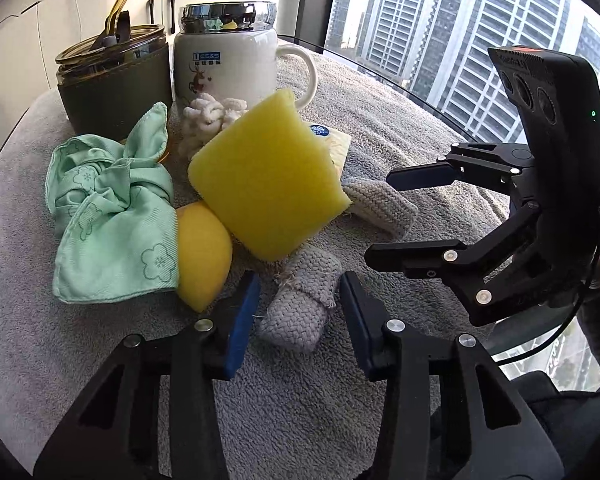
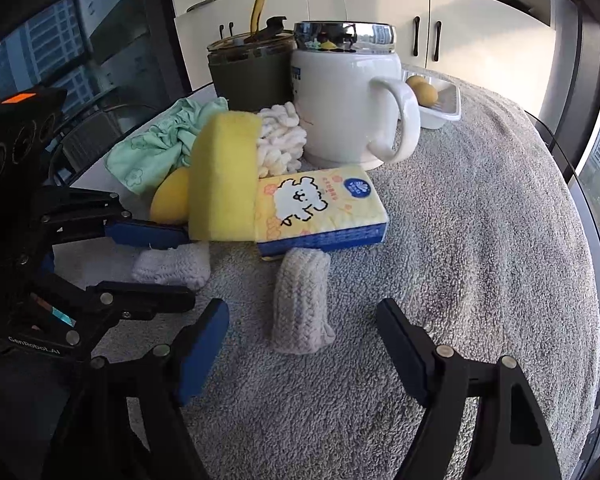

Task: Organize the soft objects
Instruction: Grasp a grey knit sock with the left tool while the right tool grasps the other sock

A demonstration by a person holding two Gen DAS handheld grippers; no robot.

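A pile of soft things lies on the grey towel: a yellow sponge leaning on a tissue pack, a mint green cloth, a white knitted bundle, a yellow lemon-shaped object and two grey knitted pieces. One grey piece lies between the fingertips of my open left gripper. The other grey piece lies just ahead of my open right gripper. Neither gripper holds anything. The right gripper also shows in the left wrist view, the left gripper in the right wrist view.
A white mug with a chrome lid and a dark green tumbler with a straw stand behind the pile. A white tray holding yellow round things sits at the back right. The glass table edge and windows are close on the right.
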